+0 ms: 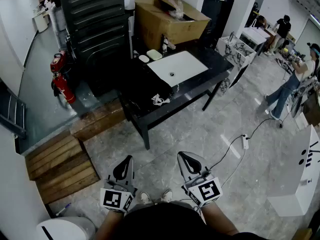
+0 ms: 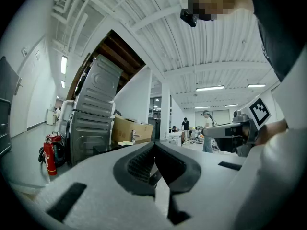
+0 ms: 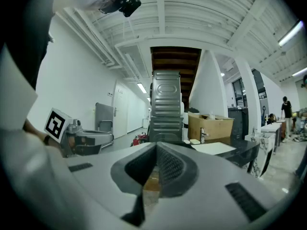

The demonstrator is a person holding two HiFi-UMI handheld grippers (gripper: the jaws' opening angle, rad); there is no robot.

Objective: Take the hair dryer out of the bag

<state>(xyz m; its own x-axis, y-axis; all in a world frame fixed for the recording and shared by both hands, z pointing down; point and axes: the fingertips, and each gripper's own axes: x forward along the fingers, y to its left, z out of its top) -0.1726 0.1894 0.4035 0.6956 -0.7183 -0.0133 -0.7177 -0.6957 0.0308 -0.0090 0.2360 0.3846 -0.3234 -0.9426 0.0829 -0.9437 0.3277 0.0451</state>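
Observation:
I stand a few steps from a black table and hold both grippers level in front of me, well short of it. My left gripper is shut with nothing between its jaws. My right gripper is shut and empty too. On the table's left part lies a dark, soft-looking shape that may be the bag, with a white cord at its front edge. No hair dryer shows in any view.
A white sink basin is set in the table, and a cardboard box stands behind it. Fire extinguishers and wooden steps are on the left. A power strip with its cable lies on the floor to the right, where people stand.

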